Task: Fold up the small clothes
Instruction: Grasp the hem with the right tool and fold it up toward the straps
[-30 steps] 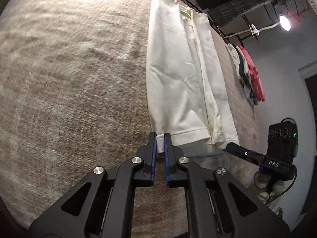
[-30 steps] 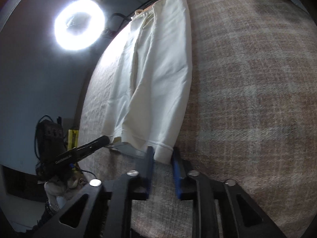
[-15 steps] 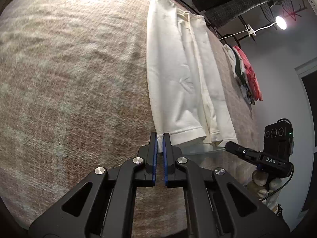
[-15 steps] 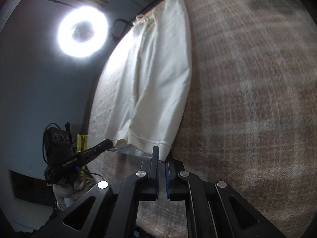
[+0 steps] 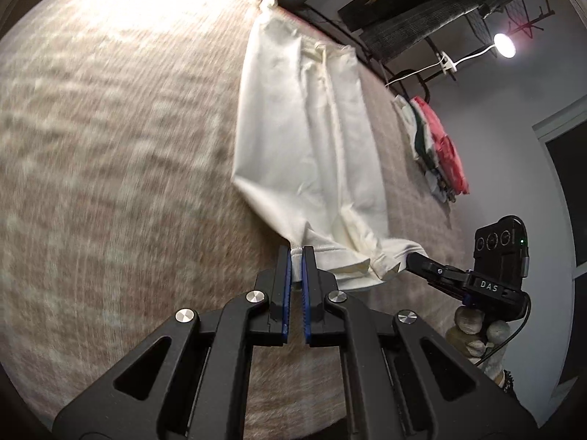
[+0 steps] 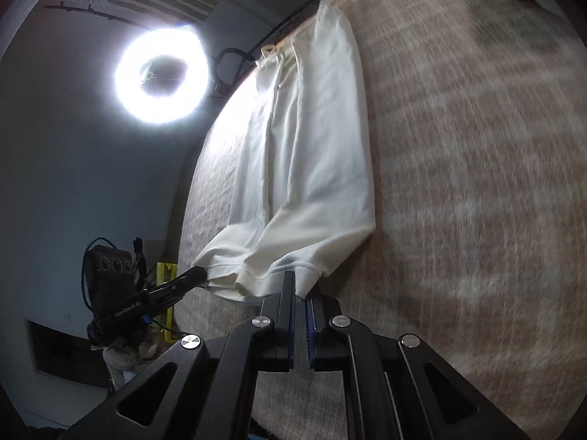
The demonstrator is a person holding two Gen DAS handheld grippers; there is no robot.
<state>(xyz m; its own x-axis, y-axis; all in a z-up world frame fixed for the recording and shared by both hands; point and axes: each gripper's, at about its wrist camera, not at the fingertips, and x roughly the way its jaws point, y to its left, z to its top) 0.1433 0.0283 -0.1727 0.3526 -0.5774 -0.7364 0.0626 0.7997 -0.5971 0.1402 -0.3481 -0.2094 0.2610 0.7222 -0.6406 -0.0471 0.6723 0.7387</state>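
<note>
A pair of white shorts lies lengthwise on the plaid-covered surface, waistband with drawstring at the far end. My left gripper is shut on one corner of the near hem and holds it lifted. My right gripper is shut on the other hem corner of the shorts. The near end of the shorts hangs raised between the two grippers. The right gripper also shows in the left wrist view, and the left gripper in the right wrist view.
A stack of folded clothes, red on top, sits at the far right of the surface. A bright ring light stands beyond the left edge. A lamp and shelves are at the back.
Both grippers closed on the hem corners and lifted them off the surface, moving forward toward the waistband. The near part of the shorts has risen and bunched.
</note>
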